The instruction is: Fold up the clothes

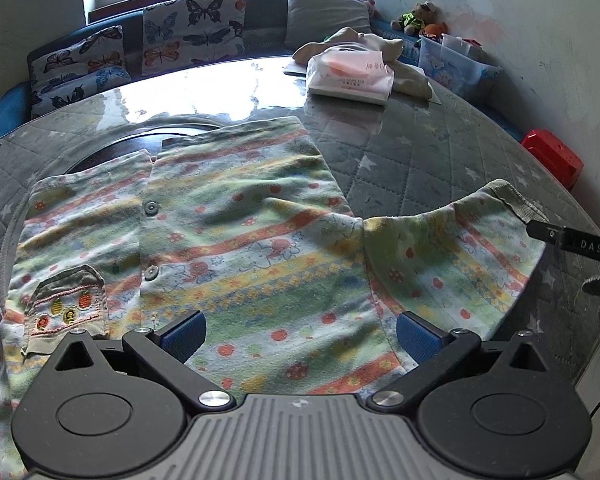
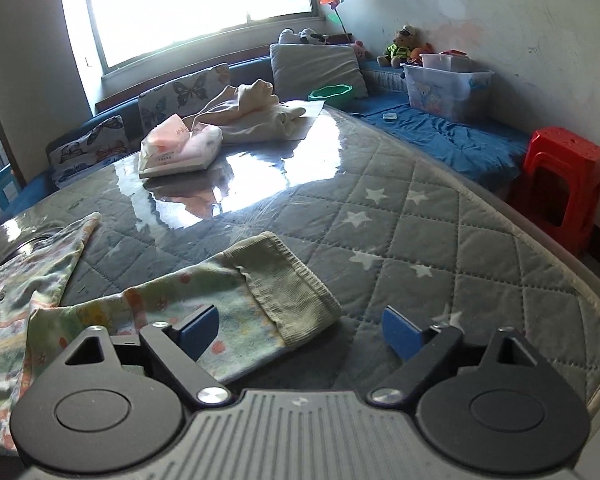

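Note:
A small patterned child's shirt (image 1: 240, 232) with stripes, buttons and a grey chest pocket (image 1: 66, 300) lies spread flat on the quilted table. Its right sleeve (image 1: 456, 256) stretches out to the right, ending in a green ribbed cuff (image 2: 288, 288). My left gripper (image 1: 300, 334) is open and hovers just above the shirt's lower body. My right gripper (image 2: 300, 330) is open, low over the sleeve's cuff end, with the cuff between its blue pads (image 2: 198, 330). The right gripper's tip also shows in the left wrist view (image 1: 572, 240) at the sleeve's edge.
The round table (image 2: 420, 240) has a grey star quilt under clear plastic. At the back lie a tissue pack (image 2: 180, 148) and a cream garment (image 2: 252, 116). Beyond are butterfly cushions (image 1: 192, 28), a plastic bin (image 2: 448, 88) and a red stool (image 2: 560, 184).

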`<action>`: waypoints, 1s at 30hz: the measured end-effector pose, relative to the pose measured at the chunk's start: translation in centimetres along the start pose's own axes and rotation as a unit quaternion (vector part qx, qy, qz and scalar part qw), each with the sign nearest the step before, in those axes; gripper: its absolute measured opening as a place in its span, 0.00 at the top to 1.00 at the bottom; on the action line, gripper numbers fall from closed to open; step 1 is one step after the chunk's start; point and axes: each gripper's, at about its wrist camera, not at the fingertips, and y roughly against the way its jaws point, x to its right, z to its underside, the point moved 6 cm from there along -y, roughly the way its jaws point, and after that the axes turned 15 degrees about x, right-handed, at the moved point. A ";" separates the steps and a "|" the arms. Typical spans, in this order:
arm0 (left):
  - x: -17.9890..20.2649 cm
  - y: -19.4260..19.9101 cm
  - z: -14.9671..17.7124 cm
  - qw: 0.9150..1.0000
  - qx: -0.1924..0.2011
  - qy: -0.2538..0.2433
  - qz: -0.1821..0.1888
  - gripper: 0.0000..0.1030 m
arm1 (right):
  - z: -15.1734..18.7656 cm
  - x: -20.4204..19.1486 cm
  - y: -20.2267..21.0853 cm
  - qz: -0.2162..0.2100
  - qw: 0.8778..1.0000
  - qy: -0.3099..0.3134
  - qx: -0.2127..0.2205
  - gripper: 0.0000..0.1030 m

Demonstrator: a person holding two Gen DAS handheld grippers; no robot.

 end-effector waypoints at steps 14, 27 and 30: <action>-0.4 -0.2 0.2 1.000 -0.004 0.003 -0.003 0.00 | -0.3 -0.6 -0.7 0.009 1.000 0.017 -0.005 0.51; -0.7 -0.1 0.3 1.000 -0.003 0.006 -0.005 0.00 | -0.7 -0.7 -0.6 -0.002 1.000 0.013 -0.011 0.82; -0.7 -0.1 0.3 1.000 -0.004 0.006 -0.005 0.00 | -1.1 -0.8 -0.2 -0.011 1.000 0.008 -0.007 0.87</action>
